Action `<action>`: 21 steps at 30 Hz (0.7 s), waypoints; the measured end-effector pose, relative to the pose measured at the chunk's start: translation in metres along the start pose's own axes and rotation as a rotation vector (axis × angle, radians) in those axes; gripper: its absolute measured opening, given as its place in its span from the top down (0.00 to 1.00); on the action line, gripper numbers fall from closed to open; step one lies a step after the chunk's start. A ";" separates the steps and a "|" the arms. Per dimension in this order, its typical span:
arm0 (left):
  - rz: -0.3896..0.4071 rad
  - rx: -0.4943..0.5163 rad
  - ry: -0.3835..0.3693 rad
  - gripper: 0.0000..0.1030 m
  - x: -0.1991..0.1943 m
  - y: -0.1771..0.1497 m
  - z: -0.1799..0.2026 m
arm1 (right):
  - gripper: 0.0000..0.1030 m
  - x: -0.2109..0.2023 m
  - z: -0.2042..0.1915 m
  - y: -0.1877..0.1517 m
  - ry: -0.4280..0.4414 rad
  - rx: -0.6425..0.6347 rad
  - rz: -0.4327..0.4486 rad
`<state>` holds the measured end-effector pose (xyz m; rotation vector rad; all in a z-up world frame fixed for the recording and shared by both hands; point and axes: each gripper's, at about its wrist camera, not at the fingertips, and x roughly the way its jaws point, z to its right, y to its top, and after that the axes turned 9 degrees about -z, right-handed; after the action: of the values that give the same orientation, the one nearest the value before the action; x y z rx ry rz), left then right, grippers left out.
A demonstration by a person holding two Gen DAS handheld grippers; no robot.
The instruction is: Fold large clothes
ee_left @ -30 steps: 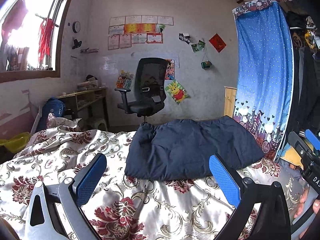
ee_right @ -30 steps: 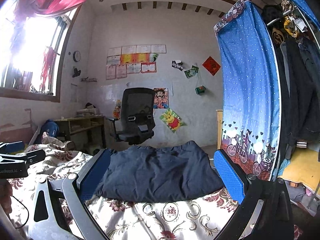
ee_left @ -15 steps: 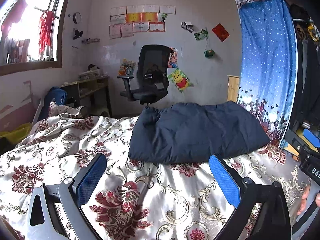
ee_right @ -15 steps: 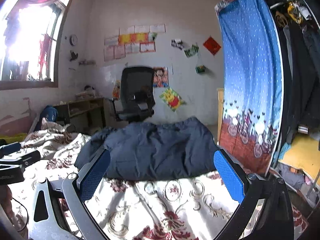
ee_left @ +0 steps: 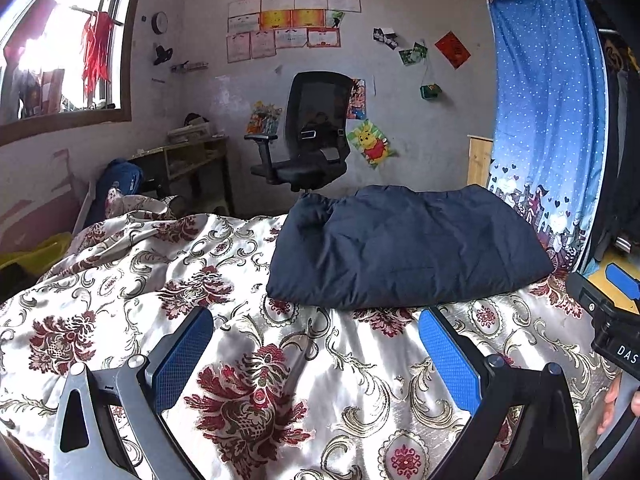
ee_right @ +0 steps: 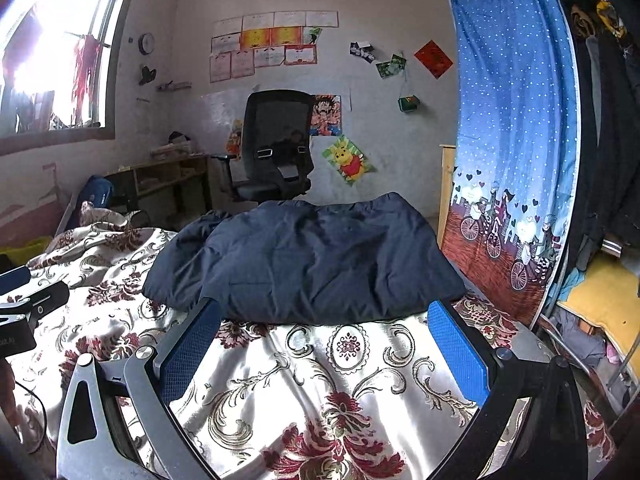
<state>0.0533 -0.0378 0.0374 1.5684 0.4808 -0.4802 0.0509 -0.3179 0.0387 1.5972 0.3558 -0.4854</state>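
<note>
The dark blue jacket lies folded, it seems, on the far right part of the flowery bedspread. The left gripper and right gripper hang near it, both wide apart and holding nothing.

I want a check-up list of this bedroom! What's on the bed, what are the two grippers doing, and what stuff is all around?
Surface: bed with floral bedspread, rumpled at the left.
Job's things: dark blue garment, lying folded in a bundle at the far end of the bed.
Clutter: nothing seen on the bed besides the garment.
Grippers: left gripper open, above the bedspread, holding nothing; right gripper open, holding nothing, short of the garment's near edge.
Cables: thin black cable by the left edge of the right wrist view.
Surroundings: office chair, blue curtain, window.
</note>
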 end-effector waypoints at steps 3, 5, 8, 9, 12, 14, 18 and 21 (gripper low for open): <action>0.000 0.000 0.000 0.00 0.000 0.000 0.000 | 0.01 0.000 -0.001 0.000 0.000 0.001 0.000; 0.000 0.000 0.000 0.00 0.000 0.000 0.000 | 0.01 0.000 -0.001 0.001 -0.001 0.001 0.000; 0.000 -0.001 -0.002 0.00 0.000 0.000 0.000 | 0.01 0.000 -0.002 0.000 -0.002 0.002 0.000; 0.000 -0.001 -0.002 0.00 0.000 0.000 0.000 | 0.01 0.000 -0.003 0.000 -0.001 0.002 0.000; 0.000 -0.001 0.000 0.00 0.000 0.000 0.001 | 0.01 0.000 -0.002 0.000 -0.001 0.002 0.000; 0.000 -0.001 -0.001 0.00 0.000 0.000 0.000 | 0.01 0.000 -0.003 0.000 -0.002 0.003 0.000; -0.001 0.000 -0.001 0.00 0.000 0.000 0.001 | 0.01 0.000 -0.002 0.000 -0.001 0.003 0.001; 0.001 -0.003 -0.003 0.00 0.000 0.000 0.001 | 0.01 0.000 -0.002 0.000 -0.001 0.002 0.000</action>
<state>0.0533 -0.0385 0.0373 1.5651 0.4782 -0.4811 0.0511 -0.3158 0.0385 1.5992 0.3544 -0.4864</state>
